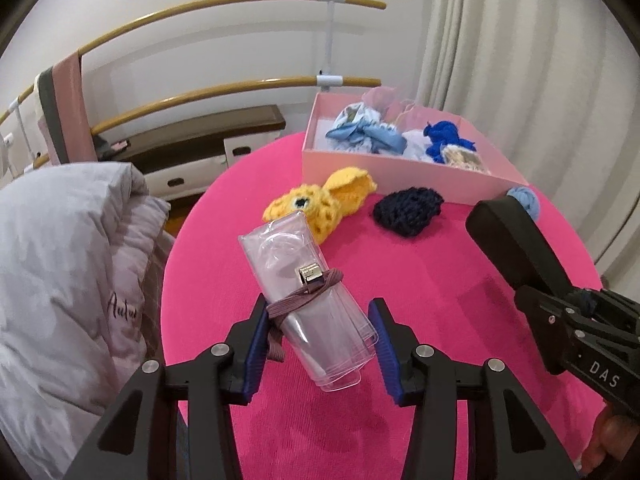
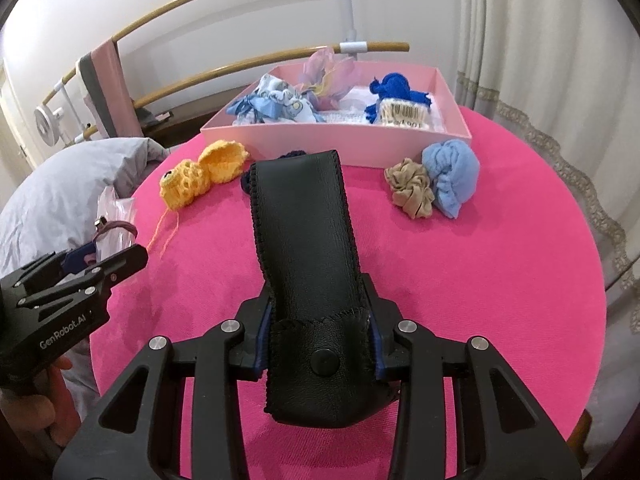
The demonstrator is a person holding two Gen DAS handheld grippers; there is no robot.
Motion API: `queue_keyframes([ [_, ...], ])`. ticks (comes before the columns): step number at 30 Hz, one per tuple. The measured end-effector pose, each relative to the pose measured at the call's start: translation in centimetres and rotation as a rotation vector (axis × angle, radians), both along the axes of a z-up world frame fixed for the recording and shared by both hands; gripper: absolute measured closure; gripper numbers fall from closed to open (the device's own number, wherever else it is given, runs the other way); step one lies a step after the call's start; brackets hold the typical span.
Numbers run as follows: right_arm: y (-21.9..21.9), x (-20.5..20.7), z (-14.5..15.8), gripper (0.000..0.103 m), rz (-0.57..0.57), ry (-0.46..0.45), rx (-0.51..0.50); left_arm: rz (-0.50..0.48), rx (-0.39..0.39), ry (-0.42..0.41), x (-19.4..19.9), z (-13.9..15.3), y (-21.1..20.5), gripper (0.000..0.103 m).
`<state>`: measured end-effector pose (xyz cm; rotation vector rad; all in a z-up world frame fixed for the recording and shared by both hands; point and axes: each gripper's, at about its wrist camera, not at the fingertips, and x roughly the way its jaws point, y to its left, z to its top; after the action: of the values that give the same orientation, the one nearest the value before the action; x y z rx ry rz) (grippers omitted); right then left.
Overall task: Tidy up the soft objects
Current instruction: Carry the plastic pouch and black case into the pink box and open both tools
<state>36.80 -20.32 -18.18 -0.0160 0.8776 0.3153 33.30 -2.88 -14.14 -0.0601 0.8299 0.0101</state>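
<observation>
My left gripper [image 1: 322,338] is shut on a clear plastic pouch [image 1: 296,264] bound with a mauve hair elastic [image 1: 308,292], held just above the pink table [image 1: 420,280]. My right gripper [image 2: 320,344] is shut on a black leather case [image 2: 308,248] that points toward the pink box [image 2: 320,142]. That box holds blue and pastel fabric pieces. In front of it lie a yellow crochet piece [image 2: 200,176], a dark navy crochet piece [image 1: 408,210], a beige scrunchie [image 2: 410,192] and a light blue cloth [image 2: 452,176].
A grey duvet [image 1: 60,260] bulges against the table's left edge. Wooden rails [image 1: 240,88] and a dark bench [image 1: 208,132] stand behind the table, and a curtain [image 1: 500,40] hangs at the right. A person's hand [image 2: 40,400] grips the left gripper's handle.
</observation>
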Motion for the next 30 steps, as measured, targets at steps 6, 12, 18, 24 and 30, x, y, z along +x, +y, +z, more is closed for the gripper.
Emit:
queue_keyframes([
  [6,-0.1,-0.1,1.1,0.069,0.0,-0.021,0.006,-0.027,0.027,-0.021,0.6,1.0,-0.8,0.059],
  [12,-0.3,0.3,2.2,0.069,-0.001,-0.039,0.012,-0.051,0.046,-0.036,1.5,1.7,-1.4,0.059],
  [18,-0.9,1.3,4.1,0.069,-0.01,-0.077,0.015,-0.07,0.061,-0.064,3.2,2.8,-1.6,0.059],
  [24,-1.7,3.6,6.9,0.069,-0.025,-0.131,0.019,-0.077,0.063,-0.106,6.4,4.7,-1.2,0.059],
  [30,-2.7,7.0,9.6,0.069,-0.042,-0.165,0.046,-0.079,0.05,-0.141,10.6,6.8,-0.9,0.059],
])
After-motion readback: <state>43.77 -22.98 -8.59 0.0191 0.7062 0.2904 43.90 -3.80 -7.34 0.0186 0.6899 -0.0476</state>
